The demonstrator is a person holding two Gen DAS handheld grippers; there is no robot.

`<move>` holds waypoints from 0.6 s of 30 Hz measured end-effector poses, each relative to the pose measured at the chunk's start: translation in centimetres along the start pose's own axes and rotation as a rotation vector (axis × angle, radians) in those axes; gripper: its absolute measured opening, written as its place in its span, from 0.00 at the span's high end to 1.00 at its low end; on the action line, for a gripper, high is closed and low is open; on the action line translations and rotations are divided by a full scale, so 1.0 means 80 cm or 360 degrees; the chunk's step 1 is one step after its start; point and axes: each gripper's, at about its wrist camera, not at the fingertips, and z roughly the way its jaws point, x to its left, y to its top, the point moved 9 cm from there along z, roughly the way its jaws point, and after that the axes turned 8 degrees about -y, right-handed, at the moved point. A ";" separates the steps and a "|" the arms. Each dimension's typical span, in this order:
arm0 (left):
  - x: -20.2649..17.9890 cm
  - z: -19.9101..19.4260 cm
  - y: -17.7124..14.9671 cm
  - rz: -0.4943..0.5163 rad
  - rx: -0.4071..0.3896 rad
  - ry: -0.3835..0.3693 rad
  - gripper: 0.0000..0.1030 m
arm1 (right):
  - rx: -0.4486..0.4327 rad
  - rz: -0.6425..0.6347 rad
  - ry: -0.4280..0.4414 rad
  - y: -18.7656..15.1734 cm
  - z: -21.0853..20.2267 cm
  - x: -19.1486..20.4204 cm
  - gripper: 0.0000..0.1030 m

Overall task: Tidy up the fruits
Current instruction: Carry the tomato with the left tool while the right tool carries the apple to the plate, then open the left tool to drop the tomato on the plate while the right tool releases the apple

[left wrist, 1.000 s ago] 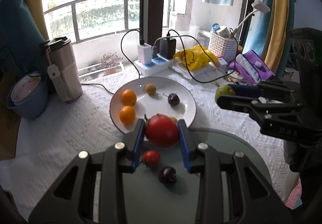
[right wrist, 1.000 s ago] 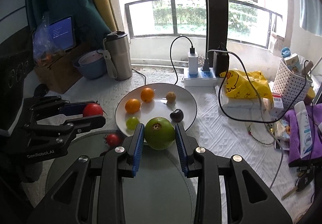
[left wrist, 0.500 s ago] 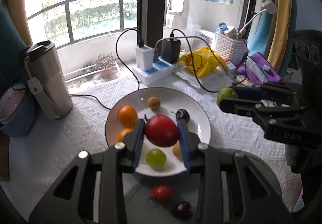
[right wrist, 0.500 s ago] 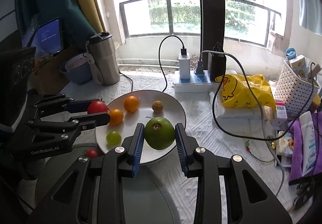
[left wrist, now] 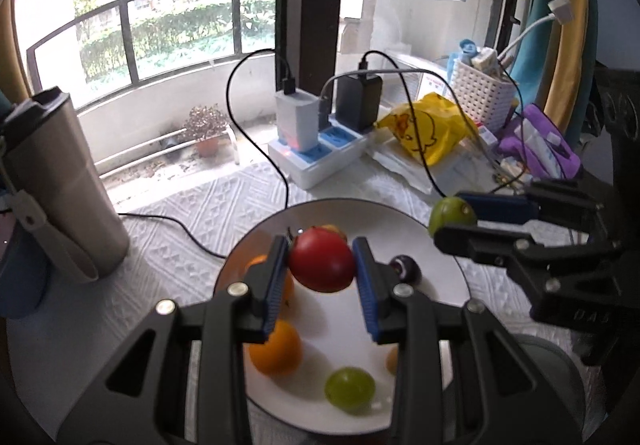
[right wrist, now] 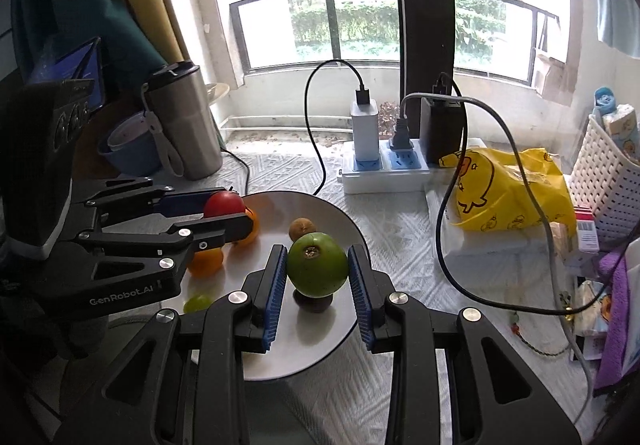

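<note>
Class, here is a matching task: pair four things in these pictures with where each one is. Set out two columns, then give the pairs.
1. red tomato
2. green tomato
3. grape
4. chargers

A. plugged into the power strip
B. in the right gripper
C. lying on the plate
D. in the left gripper

Pairs: 1-D, 2-B, 3-C, 4-A

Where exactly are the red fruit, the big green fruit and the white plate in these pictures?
red fruit (left wrist: 322, 260), left wrist view, middle of its front, between the blue pads.
big green fruit (right wrist: 317, 263), right wrist view, middle of its front, below the brown stem end.
white plate (right wrist: 340, 219), right wrist view, bare far rim.
</note>
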 end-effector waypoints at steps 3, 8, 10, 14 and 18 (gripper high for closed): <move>0.006 0.009 0.004 -0.0021 0.0001 -0.0005 0.67 | 0.0005 0.0013 -0.0008 0.002 0.012 -0.001 0.68; 0.014 0.026 0.009 -0.0032 0.0023 0.0029 0.67 | 0.0023 0.0036 -0.0016 0.003 0.032 -0.002 0.68; 0.017 0.032 0.009 -0.0045 0.0032 0.0028 0.67 | 0.0034 0.0049 -0.0021 0.003 0.041 -0.004 0.68; 0.020 0.044 0.005 -0.0055 0.0062 0.0031 0.67 | 0.0052 0.0062 -0.0014 0.000 0.051 -0.005 0.68; 0.023 0.054 0.003 -0.0070 0.0093 0.0031 0.67 | 0.0079 0.0077 0.0003 -0.006 0.063 -0.003 0.68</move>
